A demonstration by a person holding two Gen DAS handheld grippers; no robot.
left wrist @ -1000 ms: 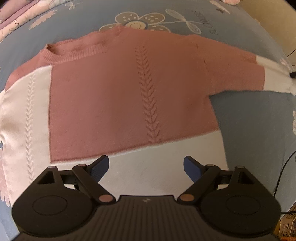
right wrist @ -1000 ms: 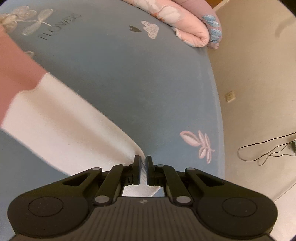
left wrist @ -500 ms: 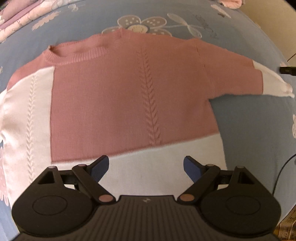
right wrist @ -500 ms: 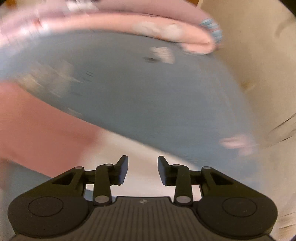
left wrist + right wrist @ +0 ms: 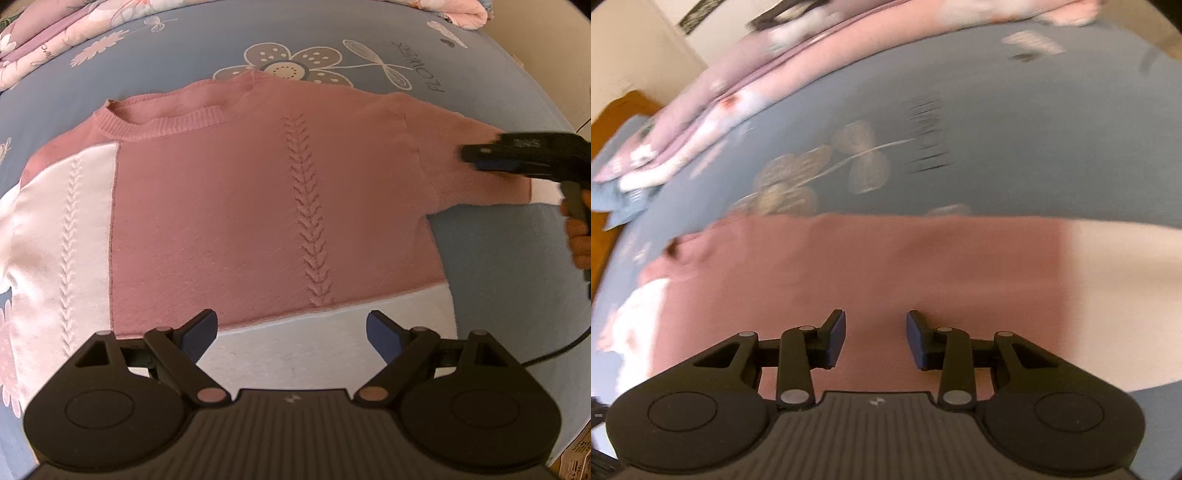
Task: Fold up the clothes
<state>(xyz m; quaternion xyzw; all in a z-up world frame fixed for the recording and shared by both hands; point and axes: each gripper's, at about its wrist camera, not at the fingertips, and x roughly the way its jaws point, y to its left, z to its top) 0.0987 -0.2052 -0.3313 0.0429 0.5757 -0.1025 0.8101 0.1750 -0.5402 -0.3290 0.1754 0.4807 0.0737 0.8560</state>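
The pink and white sweater [image 5: 266,199] lies spread flat, face up, on the blue flowered bedsheet [image 5: 207,48], one sleeve stretched out to the side; no fold is visible, so the folding looks barely begun. The left gripper [image 5: 291,332] hovers at the sweater's white hem, fingers spread wide and empty. The right gripper [image 5: 875,339] sits over that sleeve, fingers partly spread, pinching nothing

One sweater [image 5: 258,206], one bedsheet [image 5: 491,266], one folded quilt [image 5: 746,85], two tools.

Two downward wrist views; shared sweater [image 5: 258,206]
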